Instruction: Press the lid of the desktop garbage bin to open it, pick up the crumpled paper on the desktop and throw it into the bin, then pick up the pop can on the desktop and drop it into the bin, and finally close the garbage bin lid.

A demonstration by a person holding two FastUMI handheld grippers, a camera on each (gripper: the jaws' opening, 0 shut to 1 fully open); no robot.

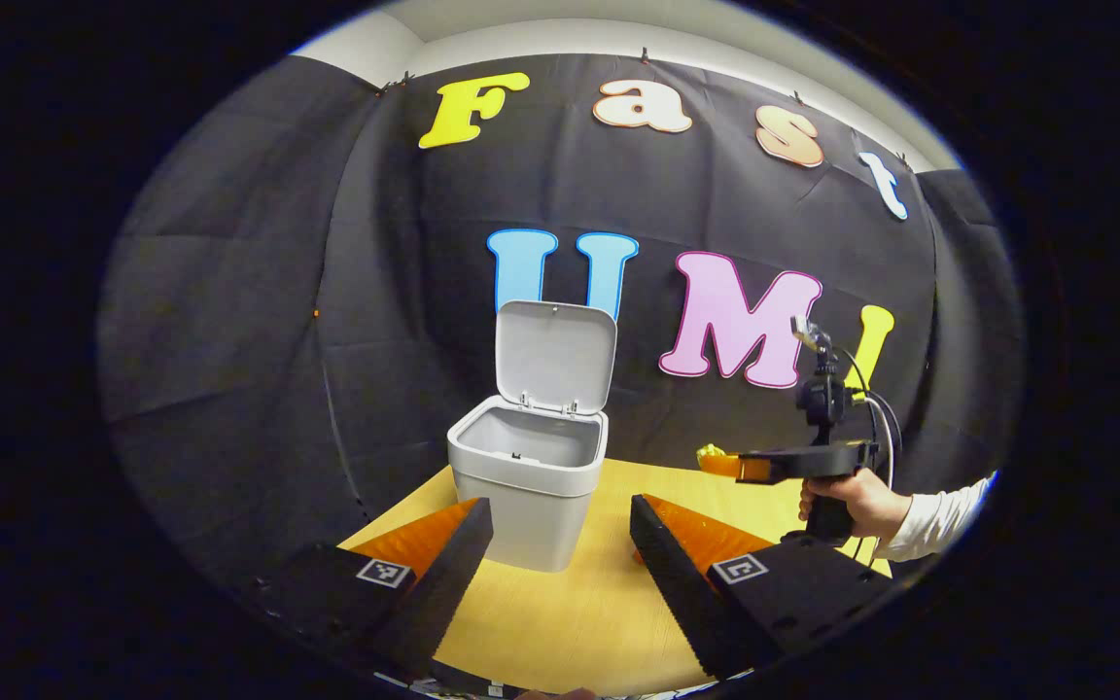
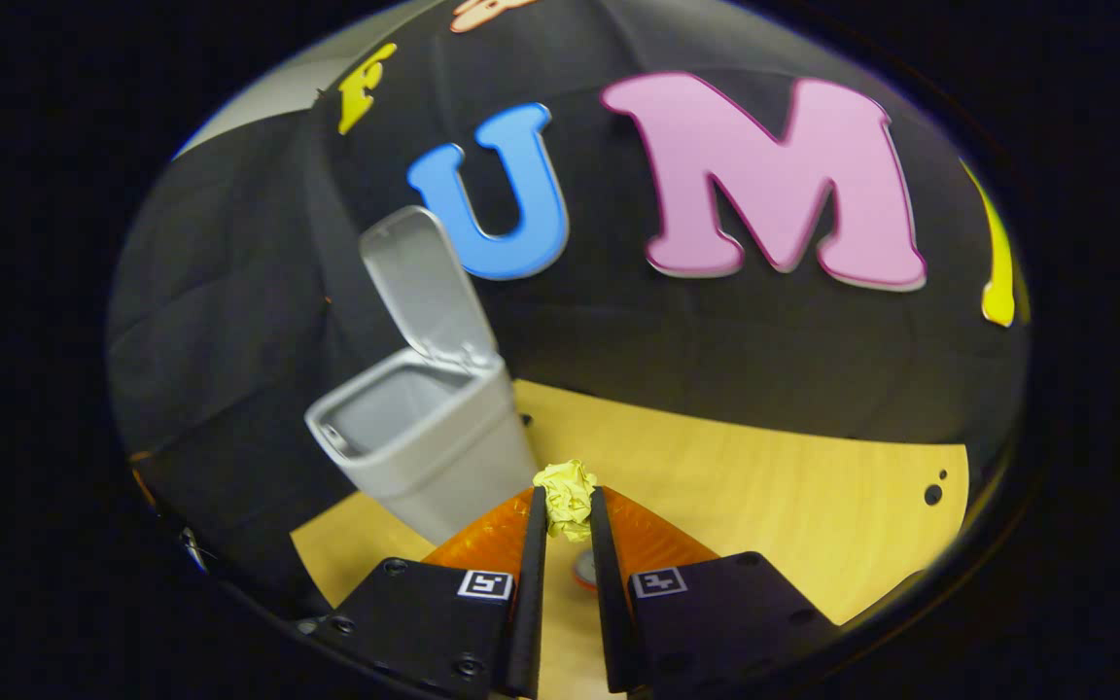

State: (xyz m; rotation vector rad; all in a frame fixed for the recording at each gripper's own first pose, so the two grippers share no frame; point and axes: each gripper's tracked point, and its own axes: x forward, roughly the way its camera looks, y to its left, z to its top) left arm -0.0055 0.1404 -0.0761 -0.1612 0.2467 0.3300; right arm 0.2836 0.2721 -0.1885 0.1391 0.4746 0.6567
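One grey plastic bin [image 1: 527, 486], lid [image 1: 554, 356] raised; one crumpled yellow paper ball [image 2: 567, 498] clamped in the right gripper [image 2: 568, 510]; left gripper [image 1: 560, 530] spread apart; no legible labels.

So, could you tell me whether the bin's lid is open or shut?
Open: the lid stands upright behind the bin, whose inside is showing.
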